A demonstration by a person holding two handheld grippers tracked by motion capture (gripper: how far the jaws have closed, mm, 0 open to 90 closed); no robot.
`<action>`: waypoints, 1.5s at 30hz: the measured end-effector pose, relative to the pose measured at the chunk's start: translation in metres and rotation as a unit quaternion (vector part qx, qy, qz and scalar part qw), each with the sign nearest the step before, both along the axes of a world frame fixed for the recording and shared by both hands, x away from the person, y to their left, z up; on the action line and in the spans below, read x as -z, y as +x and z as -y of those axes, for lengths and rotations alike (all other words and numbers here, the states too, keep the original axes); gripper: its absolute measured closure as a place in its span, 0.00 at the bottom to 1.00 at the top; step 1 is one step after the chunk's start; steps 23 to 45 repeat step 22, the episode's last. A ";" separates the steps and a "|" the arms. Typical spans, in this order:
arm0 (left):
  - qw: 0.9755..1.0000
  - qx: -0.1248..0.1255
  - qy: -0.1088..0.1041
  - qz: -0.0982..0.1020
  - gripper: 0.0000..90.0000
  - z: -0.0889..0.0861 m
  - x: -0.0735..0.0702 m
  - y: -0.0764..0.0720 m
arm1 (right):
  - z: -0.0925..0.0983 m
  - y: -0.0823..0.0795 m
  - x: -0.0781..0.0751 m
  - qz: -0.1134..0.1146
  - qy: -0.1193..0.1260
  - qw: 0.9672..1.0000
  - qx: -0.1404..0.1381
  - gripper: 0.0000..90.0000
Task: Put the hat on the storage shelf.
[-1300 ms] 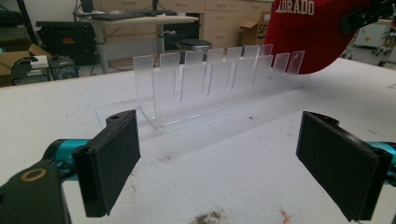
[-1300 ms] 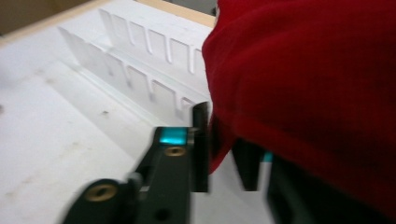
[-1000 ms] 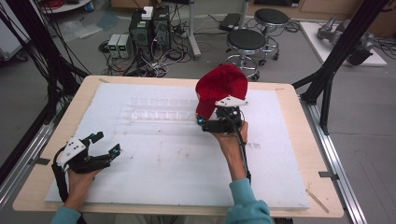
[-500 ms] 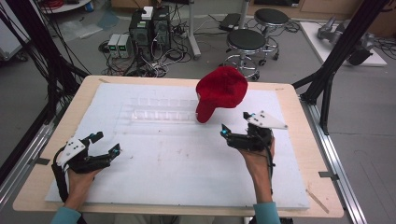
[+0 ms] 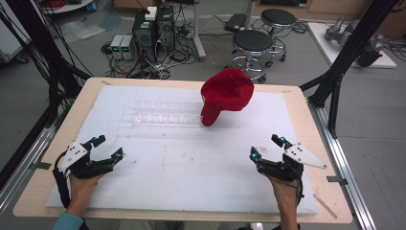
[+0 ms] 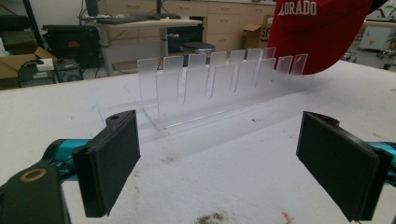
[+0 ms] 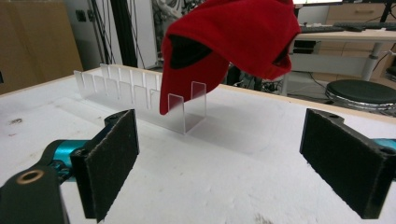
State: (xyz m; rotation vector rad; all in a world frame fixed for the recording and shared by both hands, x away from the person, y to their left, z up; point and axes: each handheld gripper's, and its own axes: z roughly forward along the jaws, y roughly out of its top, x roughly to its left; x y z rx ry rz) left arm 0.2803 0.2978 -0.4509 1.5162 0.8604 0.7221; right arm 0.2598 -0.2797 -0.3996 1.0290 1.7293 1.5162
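From above, a red cap point(image 5: 226, 96) perches on the right end of a clear slotted rack point(image 5: 165, 112) at the back of the white desk point(image 5: 191, 172). The left claw point(image 5: 106, 147) and right claw point(image 5: 266, 145) rest near the front corners, both wide and empty.

Left gripper view: rack ahead, cap at its far end.

Right gripper view: the cap's brim hangs over the rack's nearest slots. The hanging looks done; any next move would mean reaching forward.

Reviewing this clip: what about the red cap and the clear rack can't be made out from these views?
- Red cap lettering: left gripper view, cut off by the top edge.
- Where the cap bears on the clear rack: right gripper view, brim covers the contact.
- Rack's slots: high view, too faint to count.
- Rack's far end: left gripper view, behind the cap.
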 end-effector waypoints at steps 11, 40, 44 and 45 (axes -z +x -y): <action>1.000 -0.004 -0.001 -0.001 0.15 0.000 0.000 0.000 | 0.006 -0.002 0.029 0.001 -0.014 1.000 0.009 0.12; 1.000 -0.007 0.000 -0.001 0.15 0.000 0.000 0.000 | 0.004 -0.006 0.051 0.020 -0.007 1.000 0.021 0.12; 1.000 -0.007 0.000 -0.001 0.15 0.000 0.000 0.000 | 0.004 -0.006 0.051 0.020 -0.007 1.000 0.021 0.12; 1.000 -0.007 0.000 -0.001 0.15 0.000 0.000 0.000 | 0.004 -0.006 0.051 0.020 -0.007 1.000 0.021 0.12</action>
